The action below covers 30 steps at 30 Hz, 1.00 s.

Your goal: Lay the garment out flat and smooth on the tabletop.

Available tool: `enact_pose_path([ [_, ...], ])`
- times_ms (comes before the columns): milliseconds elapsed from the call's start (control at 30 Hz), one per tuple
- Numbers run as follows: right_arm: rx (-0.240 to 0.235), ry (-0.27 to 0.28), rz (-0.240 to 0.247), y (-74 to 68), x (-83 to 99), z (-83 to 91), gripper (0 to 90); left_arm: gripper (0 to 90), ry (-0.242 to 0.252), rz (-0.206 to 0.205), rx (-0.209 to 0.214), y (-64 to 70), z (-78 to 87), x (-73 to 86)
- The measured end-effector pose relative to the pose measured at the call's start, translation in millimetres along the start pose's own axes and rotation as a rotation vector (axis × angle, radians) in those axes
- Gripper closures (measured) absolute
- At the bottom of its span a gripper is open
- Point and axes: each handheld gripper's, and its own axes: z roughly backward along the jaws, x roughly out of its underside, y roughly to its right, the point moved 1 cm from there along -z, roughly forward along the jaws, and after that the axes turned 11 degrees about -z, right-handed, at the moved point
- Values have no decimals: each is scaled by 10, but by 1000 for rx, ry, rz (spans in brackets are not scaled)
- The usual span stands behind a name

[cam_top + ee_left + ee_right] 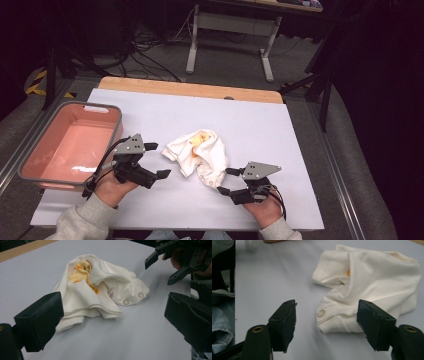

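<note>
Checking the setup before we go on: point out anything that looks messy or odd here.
The white garment lies crumpled in a heap mid-table, snaps undone, yellow-orange print bunched inside. Both grippers flank it with jaws open. The pink tub sits squarely at left.

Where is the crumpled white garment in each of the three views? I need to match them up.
High view: white garment at table centre, between the left tool and the right tool.
Left gripper view: garment at centre, beyond the open jaws.
Right gripper view: garment at upper right, its hem between the open jaws.
Shared landmark: the metal snap on the hem.
</note>
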Motion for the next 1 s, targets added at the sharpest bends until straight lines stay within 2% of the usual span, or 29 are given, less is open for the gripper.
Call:
enact_pose_path([
  [200, -19, -79, 32, 5, -70, -161, 386, 20, -1, 25, 16, -7, 21, 59],
  [400, -26, -137, 60, 14, -95, -328, 418, 32, -7, 16, 16, 11, 9, 98],
  [500, -13, -162, 69, 26, -91, -392, 445, 39, -7, 7, 11, 19, 19, 102],
  [600, 24, -188, 116, 19, -85, -448, 480, 51, -1, 13, 11, 21, 27, 114],
  [767, 43, -248, 127, 37, -50, -547, 554, 60, -3, 13, 14, 20, 21, 129],
  [833, 45, -252, 140, 35, -43, -563, 579, 62, -6, 11, 16, 22, 17, 131],
  [1000, 24, -252, 126, 52, -45, -571, 650, 68, -18, 12, 14, 17, -7, 154],
])
